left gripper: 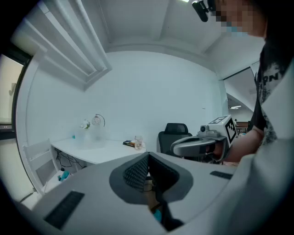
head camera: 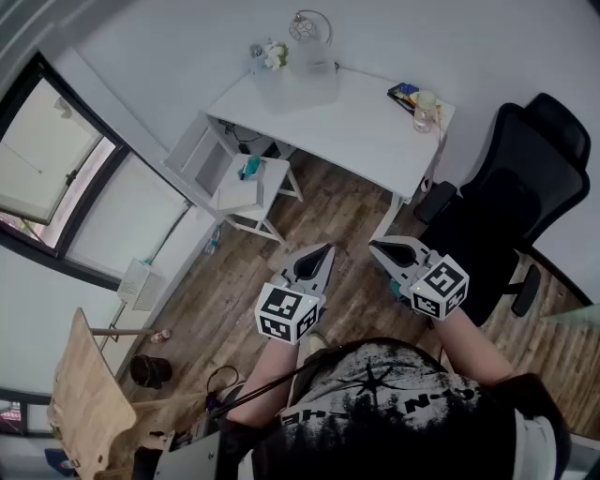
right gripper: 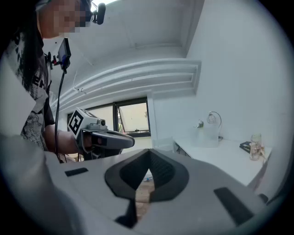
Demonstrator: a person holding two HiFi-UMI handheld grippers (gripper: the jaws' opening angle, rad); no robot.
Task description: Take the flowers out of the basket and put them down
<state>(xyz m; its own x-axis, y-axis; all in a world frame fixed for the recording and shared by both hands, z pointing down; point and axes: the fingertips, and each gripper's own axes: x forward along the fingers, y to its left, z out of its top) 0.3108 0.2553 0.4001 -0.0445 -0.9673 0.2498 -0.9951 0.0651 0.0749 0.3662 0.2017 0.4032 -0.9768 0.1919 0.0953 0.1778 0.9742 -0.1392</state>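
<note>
Far across the room, a clear basket stands on the back of a white table, with pale flowers at its left end. Both grippers are held over the wooden floor, well short of the table. My left gripper is shut, its jaws meeting at the tip with nothing between them. My right gripper is shut and empty too. The left gripper view looks past the shut left gripper to the flowers and basket. The right gripper view shows the flowers beyond the shut right gripper.
A black office chair stands right of the table. A small white stand sits in front of the table's left end. On the table are a round lamp, a glass jar and books. Windows line the left wall.
</note>
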